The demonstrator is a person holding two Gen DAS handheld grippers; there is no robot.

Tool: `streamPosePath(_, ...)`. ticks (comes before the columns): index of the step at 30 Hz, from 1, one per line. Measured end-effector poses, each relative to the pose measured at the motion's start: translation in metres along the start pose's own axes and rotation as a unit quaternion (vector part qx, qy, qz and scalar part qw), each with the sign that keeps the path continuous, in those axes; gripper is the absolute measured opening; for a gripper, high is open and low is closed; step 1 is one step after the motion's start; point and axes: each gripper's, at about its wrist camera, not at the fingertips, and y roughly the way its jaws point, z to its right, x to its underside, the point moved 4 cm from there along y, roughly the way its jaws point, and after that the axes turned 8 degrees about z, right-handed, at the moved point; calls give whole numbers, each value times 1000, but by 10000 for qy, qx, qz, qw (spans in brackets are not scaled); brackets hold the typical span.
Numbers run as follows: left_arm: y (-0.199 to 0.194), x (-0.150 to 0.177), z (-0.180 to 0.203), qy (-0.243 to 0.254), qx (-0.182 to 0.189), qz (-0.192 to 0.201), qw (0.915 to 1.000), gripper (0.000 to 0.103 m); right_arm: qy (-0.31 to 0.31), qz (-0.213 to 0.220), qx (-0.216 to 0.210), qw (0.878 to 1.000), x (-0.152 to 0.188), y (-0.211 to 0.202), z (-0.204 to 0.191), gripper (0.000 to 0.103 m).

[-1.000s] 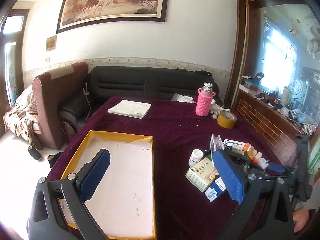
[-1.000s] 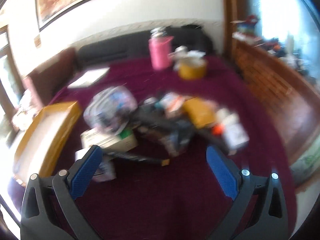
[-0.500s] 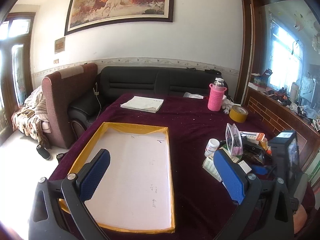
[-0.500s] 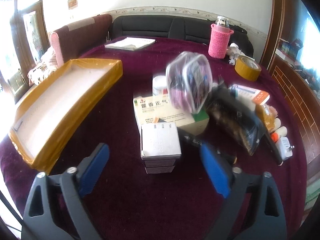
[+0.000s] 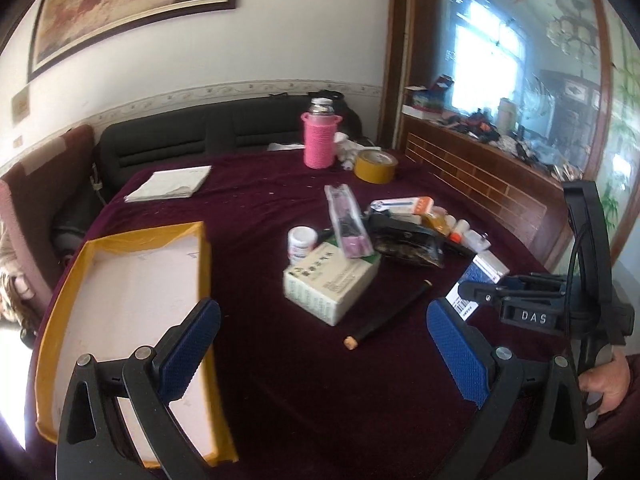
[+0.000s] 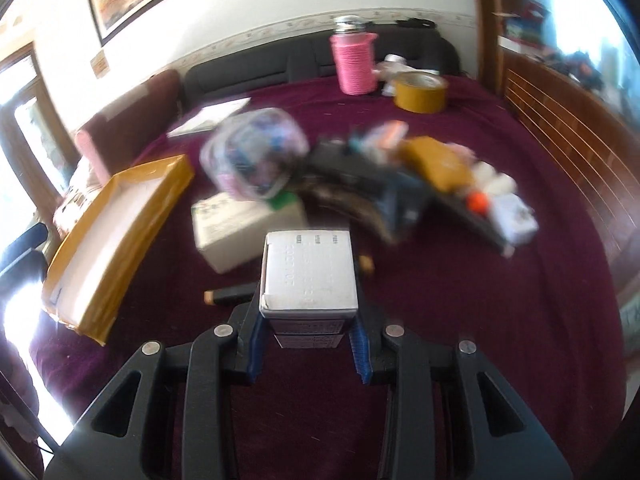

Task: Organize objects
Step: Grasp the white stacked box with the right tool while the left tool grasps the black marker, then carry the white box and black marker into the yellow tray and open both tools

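Note:
My right gripper (image 6: 307,334) is shut on a small white box (image 6: 308,272) and holds it above the maroon table; the box also shows in the left wrist view (image 5: 478,280). My left gripper (image 5: 320,354) is open and empty above the table's near edge, between the yellow-rimmed tray (image 5: 60,308) and the pile. The pile holds a white-and-green medicine box (image 5: 328,282), a white pill bottle (image 5: 301,242), a clear pouch (image 5: 346,220), a dark pouch (image 5: 404,238) and a black stick (image 5: 390,312).
A pink-sleeved flask (image 5: 319,140), a yellow tape roll (image 5: 376,165) and folded papers (image 5: 170,184) lie at the table's far side. A dark sofa (image 5: 200,136) stands behind it. A wooden ledge (image 5: 480,176) runs along the right.
My right gripper has closed on the small white box and lifted it off the table. My left gripper has swung right, toward the pile.

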Motion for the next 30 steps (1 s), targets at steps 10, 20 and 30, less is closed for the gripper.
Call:
streamPosePath(10, 97, 23, 106, 2002, 894, -1111, 9693, 63, 1231, -111, -21, 9923, 14, -19, 82, 32)
streamPosePath(20, 145, 40, 92, 1638, 1242, -1788, 9622, 58, 1233, -5, -174, 9922, 11, -20, 86, 33)
streamPosePath(30, 109, 36, 75, 316, 1336, -1709, 9757, 11, 1124, -41, -453, 9926, 10, -14, 69, 33)
